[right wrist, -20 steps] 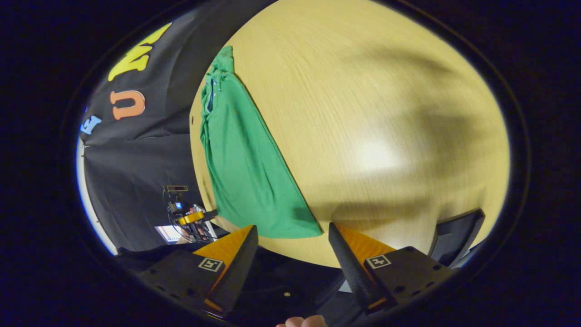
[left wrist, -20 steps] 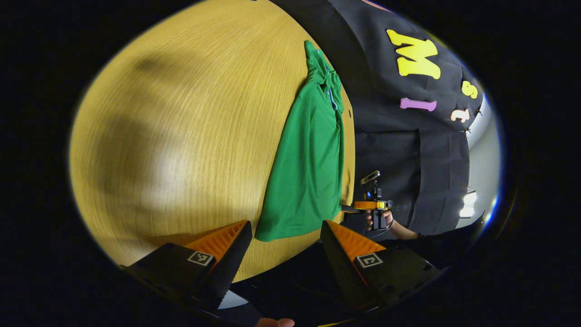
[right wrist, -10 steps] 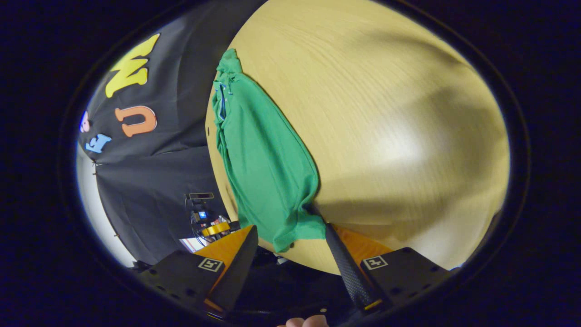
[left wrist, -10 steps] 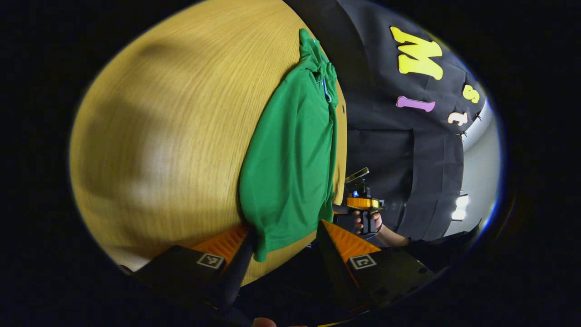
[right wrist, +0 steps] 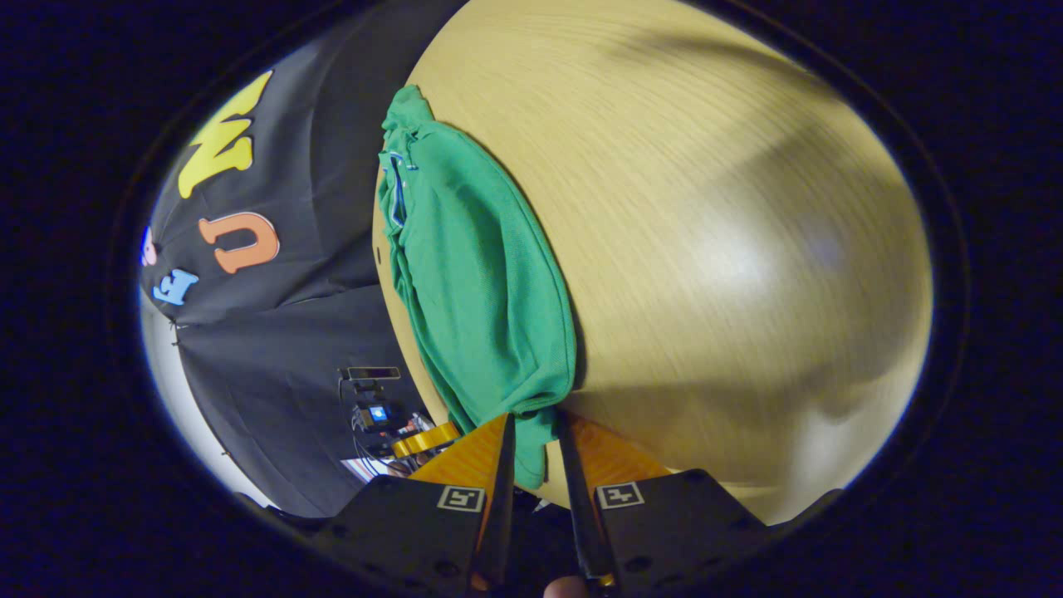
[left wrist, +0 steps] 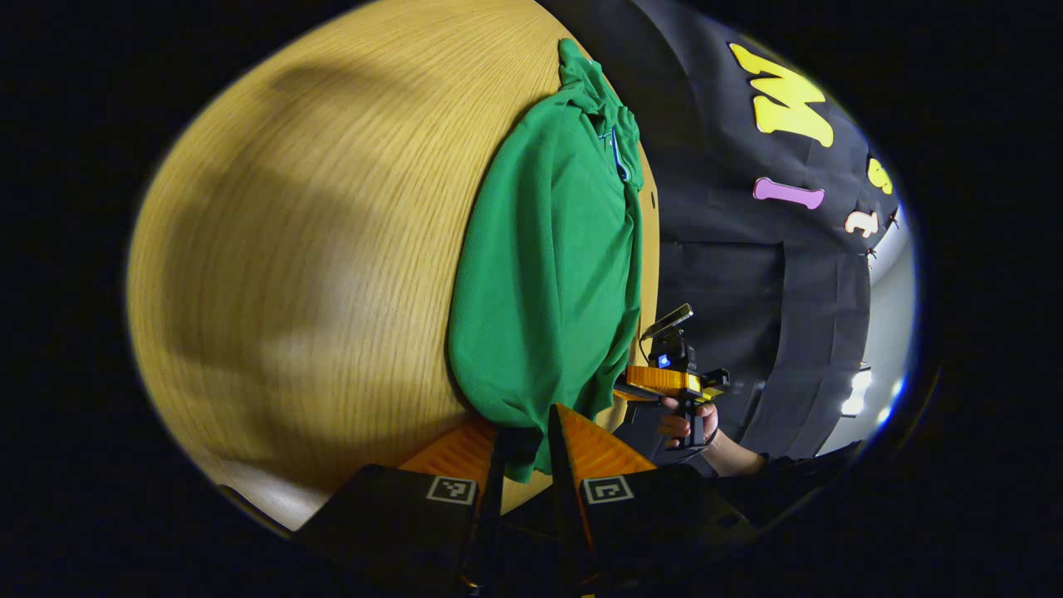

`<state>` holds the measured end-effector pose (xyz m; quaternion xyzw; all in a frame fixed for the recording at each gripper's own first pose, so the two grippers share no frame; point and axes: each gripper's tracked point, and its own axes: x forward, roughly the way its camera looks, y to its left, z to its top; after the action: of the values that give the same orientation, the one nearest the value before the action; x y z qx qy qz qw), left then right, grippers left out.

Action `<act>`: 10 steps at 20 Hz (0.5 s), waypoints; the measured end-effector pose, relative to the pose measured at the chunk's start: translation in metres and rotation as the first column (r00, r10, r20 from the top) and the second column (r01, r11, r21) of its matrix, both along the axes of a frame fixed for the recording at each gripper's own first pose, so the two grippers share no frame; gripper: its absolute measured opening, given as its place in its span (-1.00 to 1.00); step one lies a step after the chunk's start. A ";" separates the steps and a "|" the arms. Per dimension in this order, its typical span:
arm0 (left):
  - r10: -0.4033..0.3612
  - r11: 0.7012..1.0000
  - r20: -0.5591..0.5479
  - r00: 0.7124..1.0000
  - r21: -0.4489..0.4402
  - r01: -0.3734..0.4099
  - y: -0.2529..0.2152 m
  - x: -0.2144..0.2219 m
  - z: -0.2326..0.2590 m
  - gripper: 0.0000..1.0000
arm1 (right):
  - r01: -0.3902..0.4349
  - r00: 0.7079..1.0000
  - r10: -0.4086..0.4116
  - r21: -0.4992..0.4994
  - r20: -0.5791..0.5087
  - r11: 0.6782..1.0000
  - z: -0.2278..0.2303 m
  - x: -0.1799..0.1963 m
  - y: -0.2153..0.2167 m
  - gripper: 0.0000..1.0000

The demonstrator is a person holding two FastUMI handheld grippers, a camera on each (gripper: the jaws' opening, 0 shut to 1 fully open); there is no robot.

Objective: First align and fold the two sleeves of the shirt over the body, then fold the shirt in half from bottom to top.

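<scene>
I am clamping my left tool (left wrist: pixel 523 440) on the green shirt's (left wrist: pixel 548 257) hem at 6 o'clock, and my right tool (right wrist: pixel 536 440) is gripping the hem likewise. The shirt is lying along the tabletop (left wrist: pixel 315 249) toward 12 o'clock.

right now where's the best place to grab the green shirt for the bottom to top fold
By its two bottom hem corners, coming from the near table edge. The green shirt lies long and narrow on the table, hem toward the grippers; the left gripper and right gripper are each shut on a corner.
</scene>
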<state>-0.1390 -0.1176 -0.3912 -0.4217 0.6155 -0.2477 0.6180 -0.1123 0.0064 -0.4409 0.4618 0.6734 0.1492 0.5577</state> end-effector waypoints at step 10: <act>-0.007 1.000 -0.009 1.000 0.002 0.007 -0.002 0.001 -0.002 -0.64 | 0.123 0.990 -0.125 -0.027 -0.064 0.992 -0.002 0.032 0.014 -0.26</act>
<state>-0.1378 -0.1201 -0.3933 -0.4200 0.6200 -0.2475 0.6148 -0.0803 0.0206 -0.4430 0.5010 0.6630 0.0914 0.5488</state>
